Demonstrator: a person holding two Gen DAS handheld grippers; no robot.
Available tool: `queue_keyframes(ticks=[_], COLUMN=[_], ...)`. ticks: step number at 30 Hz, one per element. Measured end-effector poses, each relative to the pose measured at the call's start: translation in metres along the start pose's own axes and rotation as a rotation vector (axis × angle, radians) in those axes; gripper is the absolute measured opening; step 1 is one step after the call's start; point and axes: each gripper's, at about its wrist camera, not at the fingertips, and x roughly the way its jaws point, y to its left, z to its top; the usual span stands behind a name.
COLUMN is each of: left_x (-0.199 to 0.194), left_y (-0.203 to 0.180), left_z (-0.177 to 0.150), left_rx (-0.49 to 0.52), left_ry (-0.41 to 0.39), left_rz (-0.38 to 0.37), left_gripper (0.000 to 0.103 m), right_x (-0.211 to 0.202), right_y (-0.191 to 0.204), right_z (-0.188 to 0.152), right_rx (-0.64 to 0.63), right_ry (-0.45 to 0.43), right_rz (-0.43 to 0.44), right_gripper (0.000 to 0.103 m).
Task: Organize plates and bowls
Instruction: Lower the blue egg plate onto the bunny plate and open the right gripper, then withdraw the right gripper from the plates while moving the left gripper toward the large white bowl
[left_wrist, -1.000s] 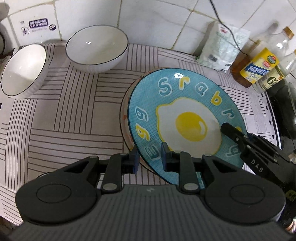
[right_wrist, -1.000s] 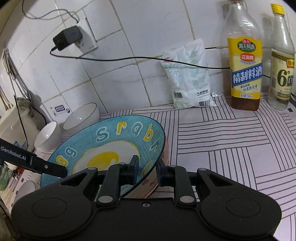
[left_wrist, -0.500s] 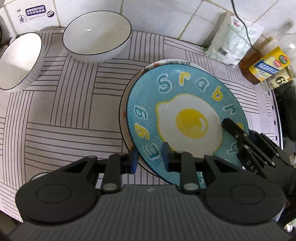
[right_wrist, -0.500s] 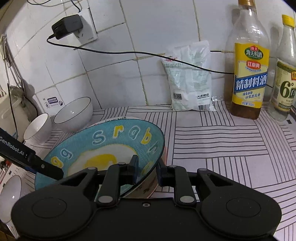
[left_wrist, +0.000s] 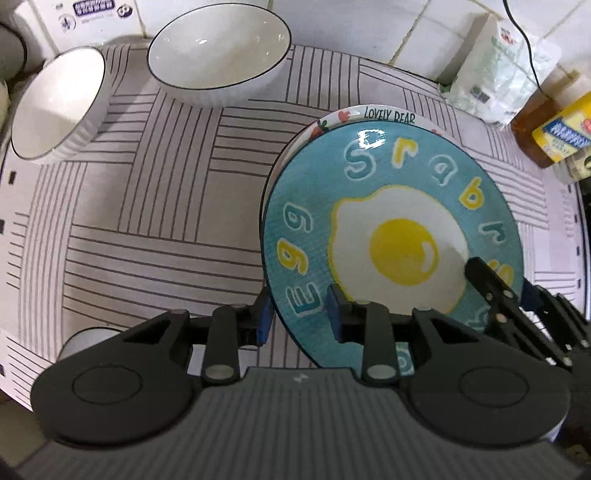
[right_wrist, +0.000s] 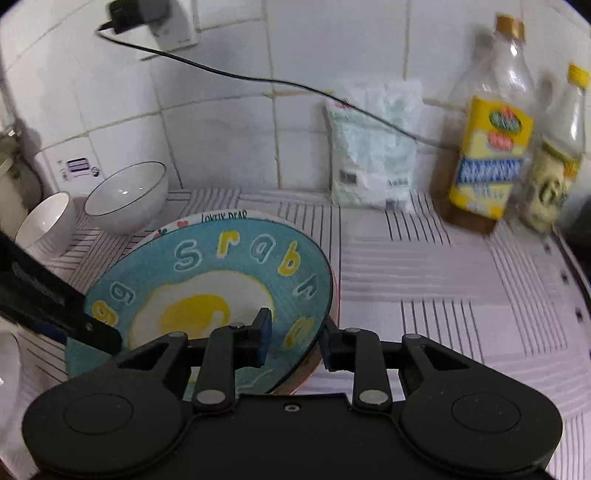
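Observation:
A blue plate with a fried-egg picture (left_wrist: 391, 236) lies on a white "Lovely Bear" plate (left_wrist: 388, 115) on the striped mat. It also shows in the right wrist view (right_wrist: 207, 288). My left gripper (left_wrist: 297, 314) straddles the blue plate's near-left rim with its jaws apart. My right gripper (right_wrist: 295, 334) straddles the right rim, jaws also apart, and shows in the left wrist view (left_wrist: 513, 295). Two white bowls (left_wrist: 218, 55) (left_wrist: 55, 107) stand at the back left.
A white packet (right_wrist: 373, 147) leans on the tiled wall, with two sauce bottles (right_wrist: 487, 147) (right_wrist: 554, 155) to its right. A charger cable (right_wrist: 258, 79) hangs across the wall. Another white bowl's rim (left_wrist: 88, 338) shows at the near left.
Both grippers have opened wider around the blue plate's rim. The blue plate has come down onto the white plate, whose far rim now shows.

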Motion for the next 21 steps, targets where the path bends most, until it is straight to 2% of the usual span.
queue_keyframes(ticks=[2, 5, 10, 14, 21], left_x=[0.000, 0.000, -0.005, -0.021, -0.056], left_y=[-0.005, -0.015, -0.019, -0.021, -0.019], left_z=[0.000, -0.003, -0.006, -0.017, -0.041], left_rx=[0.028, 0.086, 0.112, 0.151, 0.191], left_ry=[0.015, -0.018, -0.040, -0.072, -0.129], left_rz=[0.008, 0.063, 0.078, 0.082, 0.061], left_gripper=[0.028, 0.029, 0.028, 0.027, 0.027], right_x=[-0.003, 0.000, 0.002, -0.009, -0.046], right_y=[0.001, 0.010, -0.003, 0.003, 0.004], right_z=[0.003, -0.004, -0.012, -0.016, -0.021], right_rx=[0.026, -0.023, 0.043, -0.017, -0.056], right_ry=[0.035, 0.051, 0.028, -0.005, -0.078], right_rz=[-0.014, -0.103, -0.050, -0.063, -0.018], right_gripper=[0.032, 0.033, 0.032, 0.032, 0.032])
